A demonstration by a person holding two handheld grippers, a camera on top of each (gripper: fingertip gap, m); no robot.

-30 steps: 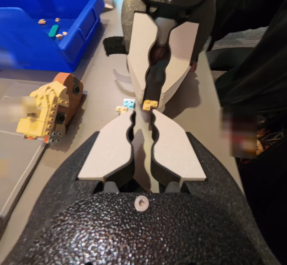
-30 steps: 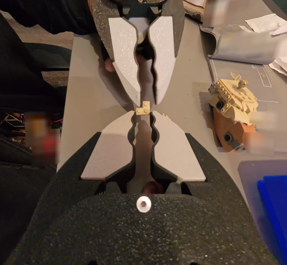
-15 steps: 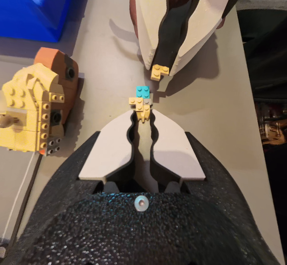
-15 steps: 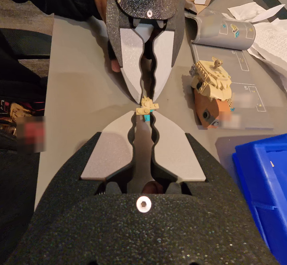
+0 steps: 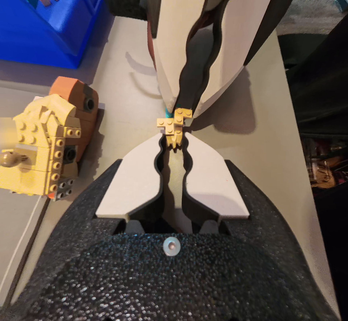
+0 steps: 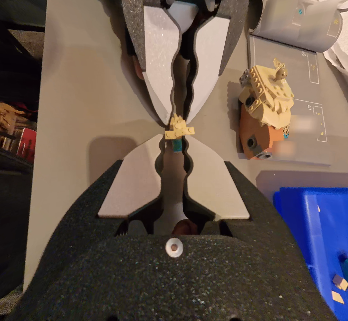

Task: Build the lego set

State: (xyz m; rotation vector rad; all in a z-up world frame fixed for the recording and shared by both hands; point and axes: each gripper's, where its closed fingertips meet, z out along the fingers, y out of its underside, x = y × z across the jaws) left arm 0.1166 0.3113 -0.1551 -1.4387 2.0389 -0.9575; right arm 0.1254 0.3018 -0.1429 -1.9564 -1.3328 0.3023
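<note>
Grey tabletop (image 5: pixel 120 93) setup: left gripper (image 5: pixel 174 140) is pinched tight on a small tan sub-assembly (image 5: pixel 170 129), and right gripper (image 6: pixel 174 139) clamps a tan corner plate (image 5: pixel 182 114) pressed against it, just right of the tan-and-brown model (image 5: pixel 49 142).

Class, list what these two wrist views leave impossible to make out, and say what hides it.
- Teal brick: mostly hidden by the small tan plate cluster and right gripper fingers, both views.
- Blue plastic bin: cut off by the frame edge.
- Grey instruction booklet: partly covered by blur patches, right wrist view.
</note>
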